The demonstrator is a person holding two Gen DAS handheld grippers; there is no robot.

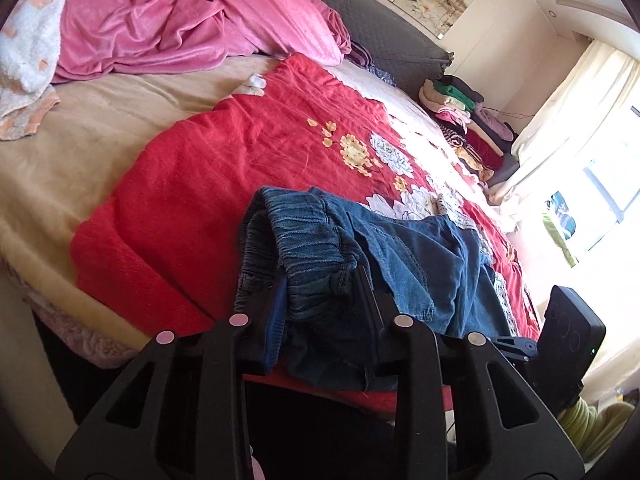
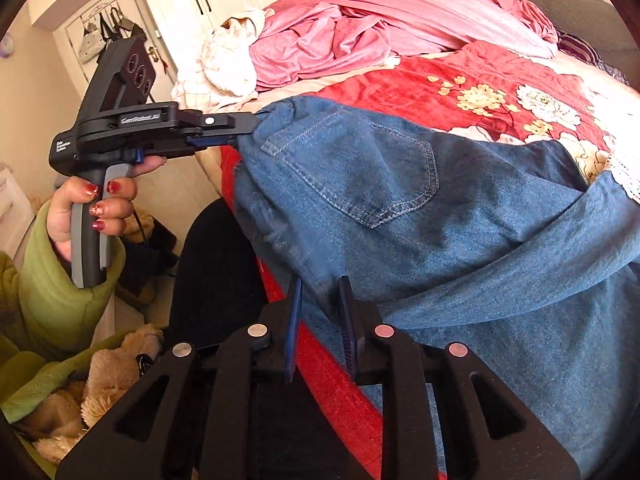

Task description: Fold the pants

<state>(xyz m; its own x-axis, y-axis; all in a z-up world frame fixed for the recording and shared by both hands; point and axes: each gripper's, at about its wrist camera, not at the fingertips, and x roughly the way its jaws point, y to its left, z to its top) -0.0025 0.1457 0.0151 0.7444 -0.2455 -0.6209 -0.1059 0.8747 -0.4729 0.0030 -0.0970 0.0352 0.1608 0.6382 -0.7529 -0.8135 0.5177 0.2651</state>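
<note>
Pants: one pair of blue denim pants (image 2: 400, 184) on the near edge of the bed, on the red floral quilt (image 1: 224, 160).
Lie of pants: elastic waistband (image 1: 308, 248) nearest the left gripper; back pocket (image 2: 360, 168) faces up; the legs run away to the right.
Left gripper (image 1: 320, 288): jaws closed on the bunched waistband.
Right gripper (image 2: 320, 300): jaws a little apart, denim edge between them; whether the pads press it I cannot tell.
Hand (image 2: 96, 208): one, green sleeve, holding the left gripper's handle.
Bedding: one pink blanket (image 1: 180, 20) heaped at the far side.
Clothes pile (image 1: 468, 120): one stack, far right of the bed.
</note>
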